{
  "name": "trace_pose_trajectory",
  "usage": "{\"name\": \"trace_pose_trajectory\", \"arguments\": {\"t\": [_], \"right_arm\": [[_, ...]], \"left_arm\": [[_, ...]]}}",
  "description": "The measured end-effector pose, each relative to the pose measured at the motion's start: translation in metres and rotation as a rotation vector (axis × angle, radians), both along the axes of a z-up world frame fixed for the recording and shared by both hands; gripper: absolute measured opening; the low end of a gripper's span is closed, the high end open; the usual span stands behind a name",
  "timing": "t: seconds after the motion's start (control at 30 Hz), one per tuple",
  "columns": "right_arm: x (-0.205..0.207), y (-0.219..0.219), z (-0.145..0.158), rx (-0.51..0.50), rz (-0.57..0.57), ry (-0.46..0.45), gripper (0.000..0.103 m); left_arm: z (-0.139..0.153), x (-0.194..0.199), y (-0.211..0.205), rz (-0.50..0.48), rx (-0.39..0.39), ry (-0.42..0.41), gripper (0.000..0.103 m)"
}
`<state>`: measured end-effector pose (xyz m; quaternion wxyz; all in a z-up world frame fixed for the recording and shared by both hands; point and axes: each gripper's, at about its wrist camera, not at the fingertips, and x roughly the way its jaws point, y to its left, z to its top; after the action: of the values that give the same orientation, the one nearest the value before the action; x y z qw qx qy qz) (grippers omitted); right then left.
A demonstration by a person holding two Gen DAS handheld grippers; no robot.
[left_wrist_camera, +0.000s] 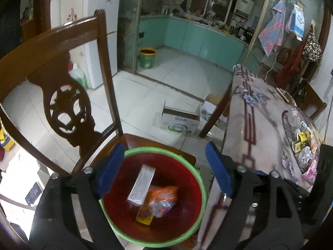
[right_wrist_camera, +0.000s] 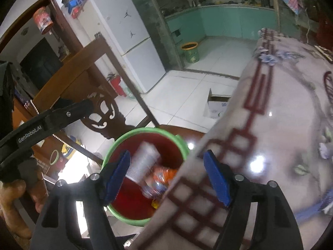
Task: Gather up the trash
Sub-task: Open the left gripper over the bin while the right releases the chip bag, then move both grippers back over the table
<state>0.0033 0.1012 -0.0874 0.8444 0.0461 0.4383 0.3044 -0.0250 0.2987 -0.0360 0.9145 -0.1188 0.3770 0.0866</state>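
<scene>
Glossy plastic bin point(left_wrist_camera: 199, 179), polished wooden chair point(left_wrist_camera: 52, 48), shiny tablecloth point(right_wrist_camera: 281, 112).

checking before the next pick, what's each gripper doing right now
Left gripper: jaws open, empty, above the red bin.
Right gripper: jaws open, gripping nothing.

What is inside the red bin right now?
In the bin: a silver box, an orange plastic bag and a yellow packet. Anything under them is hidden.

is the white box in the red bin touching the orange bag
Touching. The left wrist view shows the white box lying with its lower edge overlapping the orange bag inside the red bin, with no gap between them.
</scene>
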Motion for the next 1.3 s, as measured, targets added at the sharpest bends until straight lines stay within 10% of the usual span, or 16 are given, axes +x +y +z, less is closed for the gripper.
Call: {"name": "trace_pose_trajectory", "arguments": {"t": [0.63,0.87,1.07,1.3], "right_arm": [[-0.063,-0.282,0.085,-0.162,-0.367,-0.203,0.083],[-0.066,-0.393,0.069,-0.233,-0.544,-0.132,0.083],[-0.061,-0.424,0.024,-0.14,-0.535,0.04,0.083],[-0.054,-0.425,0.024,-0.162,-0.557,0.031,0.083]], "left_arm": [[0.044,0.023,-0.164,-0.243,-0.035,-0.052,0.089],[0.042,0.033,-0.251,-0.411,0.006,-0.042,0.089],[0.027,0.032,-0.299,-0.521,0.046,-0.011,0.089],[0.009,0.015,-0.354,-0.715,-0.017,0.036,0.089]]}}
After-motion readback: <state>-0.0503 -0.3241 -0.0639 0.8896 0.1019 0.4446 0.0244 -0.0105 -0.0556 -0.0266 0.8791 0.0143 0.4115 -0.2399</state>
